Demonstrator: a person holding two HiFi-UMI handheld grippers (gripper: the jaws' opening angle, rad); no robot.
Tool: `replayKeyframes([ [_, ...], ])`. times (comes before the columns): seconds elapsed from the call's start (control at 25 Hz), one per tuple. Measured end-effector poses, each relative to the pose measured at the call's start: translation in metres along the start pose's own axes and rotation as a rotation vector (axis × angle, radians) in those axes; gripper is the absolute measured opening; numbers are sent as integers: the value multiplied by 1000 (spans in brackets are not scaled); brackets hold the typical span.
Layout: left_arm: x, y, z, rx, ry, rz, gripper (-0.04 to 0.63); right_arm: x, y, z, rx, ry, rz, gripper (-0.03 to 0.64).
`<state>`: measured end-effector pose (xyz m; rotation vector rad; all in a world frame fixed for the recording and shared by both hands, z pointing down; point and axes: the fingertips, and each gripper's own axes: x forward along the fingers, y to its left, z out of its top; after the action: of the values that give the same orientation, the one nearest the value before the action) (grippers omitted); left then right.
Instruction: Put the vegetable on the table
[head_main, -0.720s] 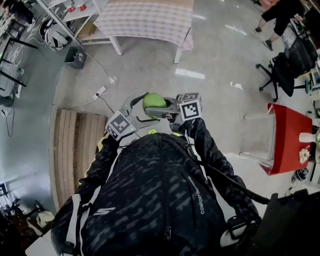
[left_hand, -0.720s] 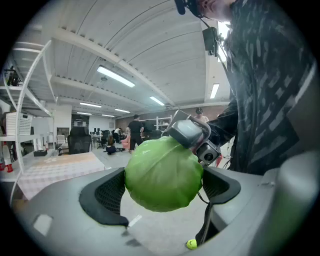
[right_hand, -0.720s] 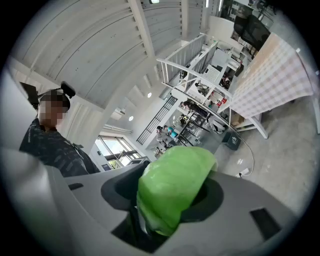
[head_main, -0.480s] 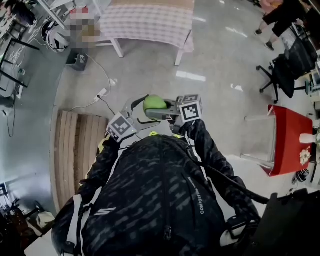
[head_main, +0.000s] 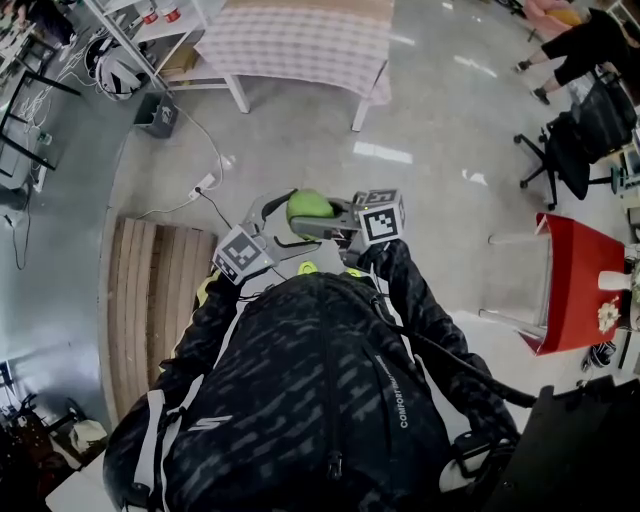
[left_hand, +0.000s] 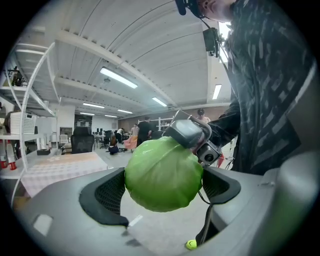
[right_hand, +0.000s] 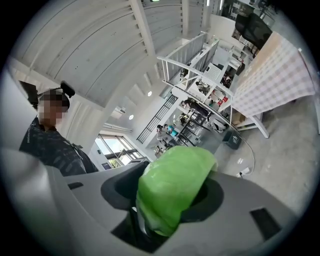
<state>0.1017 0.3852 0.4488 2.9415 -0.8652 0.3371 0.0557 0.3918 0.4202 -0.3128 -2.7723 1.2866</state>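
Observation:
A round green cabbage (head_main: 310, 207) hangs in front of the person's chest, above the floor. My right gripper (head_main: 325, 215) reaches in from the right, shut on the cabbage (right_hand: 172, 192), which bulges out between its dark pads. My left gripper (head_main: 290, 218) comes from the lower left with its jaws wide open around the same cabbage (left_hand: 162, 175). The pads stand close on either side of it. Beyond the cabbage, the left gripper view shows the right gripper's grey body (left_hand: 192, 135). The table (head_main: 295, 40) with a checked cloth stands ahead across the floor.
A slatted wooden pallet (head_main: 155, 290) lies on the floor at the left. A cable and power strip (head_main: 200, 185) run between it and the table. A red table (head_main: 580, 280) and office chairs (head_main: 580, 130) stand at the right. Shelving (head_main: 120, 30) stands beside the checked table.

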Motion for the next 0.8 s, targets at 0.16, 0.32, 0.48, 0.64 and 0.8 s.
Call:
replayKeyframes([
  [0.16, -7, 1, -7, 0, 5, -4, 479, 9, -1, -4, 11, 6, -15, 196],
  [0.32, -13, 1, -10, -5, 3, -11, 479, 15, -3, -7, 14, 1, -21, 196],
  [0.48, -16, 3, -13, -3, 2, -19, 479, 19, -5, -8, 9, -6, -32, 196],
  [0.64, -18, -1, -17, 0, 7, -33, 479, 20, -5, -14, 15, -12, -44, 196],
  [0.8, -17, 2, -20, 0, 8, -39, 479, 22, -9, -13, 9, -11, -56, 195],
])
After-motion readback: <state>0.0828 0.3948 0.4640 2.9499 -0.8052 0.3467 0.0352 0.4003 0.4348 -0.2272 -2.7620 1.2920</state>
